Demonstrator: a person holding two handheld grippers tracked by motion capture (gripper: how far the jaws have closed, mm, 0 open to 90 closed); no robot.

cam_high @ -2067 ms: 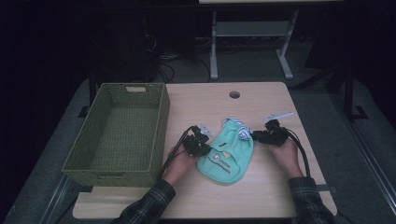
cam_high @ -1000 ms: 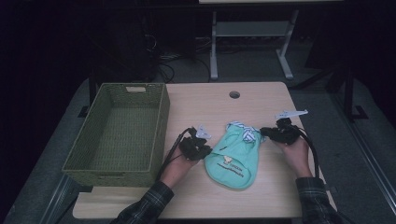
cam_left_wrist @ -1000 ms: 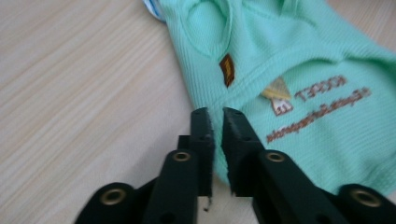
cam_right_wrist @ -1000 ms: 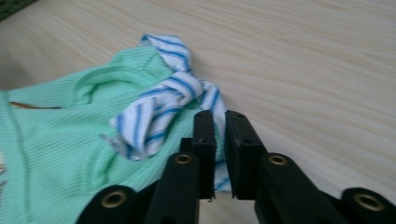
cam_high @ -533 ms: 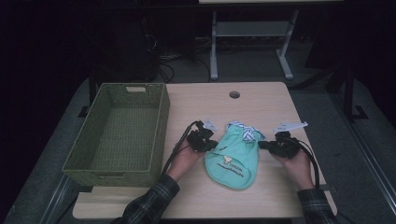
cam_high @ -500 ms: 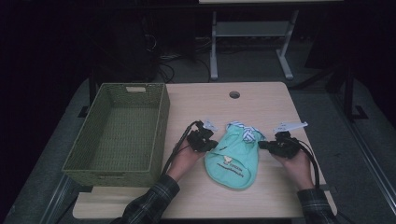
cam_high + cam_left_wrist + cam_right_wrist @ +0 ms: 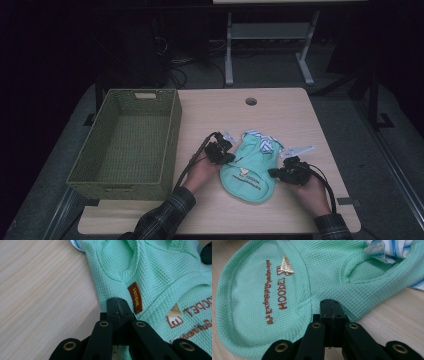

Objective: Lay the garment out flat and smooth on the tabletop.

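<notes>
Garment: a mint-green pet shirt (image 7: 250, 167) is lying flat on the wooden table (image 7: 280, 115), lower centre of the high view, striped collar toward the top.
Left gripper: the left gripper (image 7: 223, 152) is sitting at the shirt's left edge, jaws pressed together, pinching the hem beside the brown label (image 7: 135, 297).
Right gripper: the right gripper (image 7: 280, 172) is sitting at the shirt's right edge, jaws closed on the hem.
Hands: both forearms are coming in from the bottom edge, hands angled inward.
Basket: a green woven basket (image 7: 170, 145) is standing left of the shirt.
</notes>
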